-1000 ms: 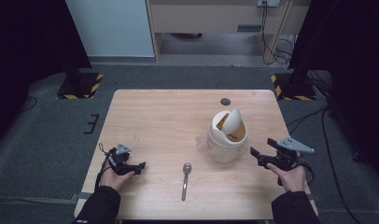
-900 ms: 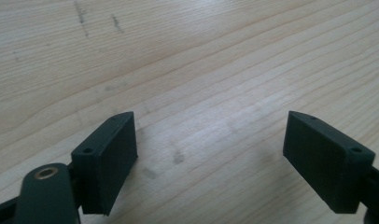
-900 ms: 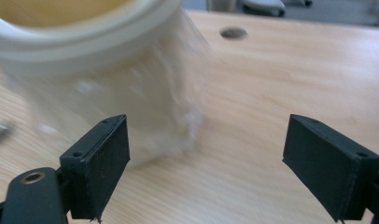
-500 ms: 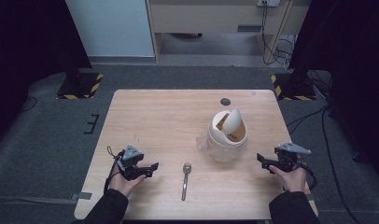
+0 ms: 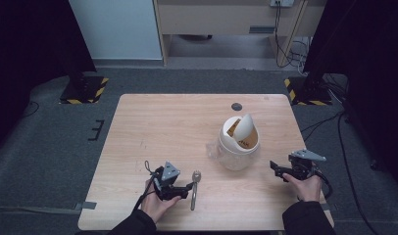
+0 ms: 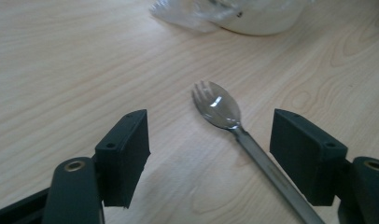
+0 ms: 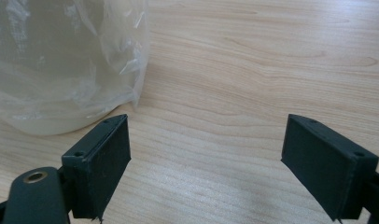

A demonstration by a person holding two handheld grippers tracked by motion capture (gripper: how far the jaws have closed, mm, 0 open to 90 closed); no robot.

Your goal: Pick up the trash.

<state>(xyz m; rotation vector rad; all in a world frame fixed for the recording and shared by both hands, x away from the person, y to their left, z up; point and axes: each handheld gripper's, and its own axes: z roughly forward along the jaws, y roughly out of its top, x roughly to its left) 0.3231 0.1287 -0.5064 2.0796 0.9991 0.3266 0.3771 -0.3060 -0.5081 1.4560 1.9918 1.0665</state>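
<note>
I had the left gripper [image 6: 211,154] straddling the spork [image 6: 218,106], which lay flat on the table [image 5: 153,127] just short of the bin [image 5: 238,147]. Its jaws had just been closing but weren't yet touching the handle. My judgement: centre the handle first. The right gripper [image 7: 206,158] gaped empty beside the bin.

We wear dark sleeves [image 5: 305,218]; our black left gripper [image 5: 187,188] and right gripper [image 5: 275,169] carry grey triangular plates, cables, blocky black fingers [image 6: 124,154] with brass-ringed holes.
</note>
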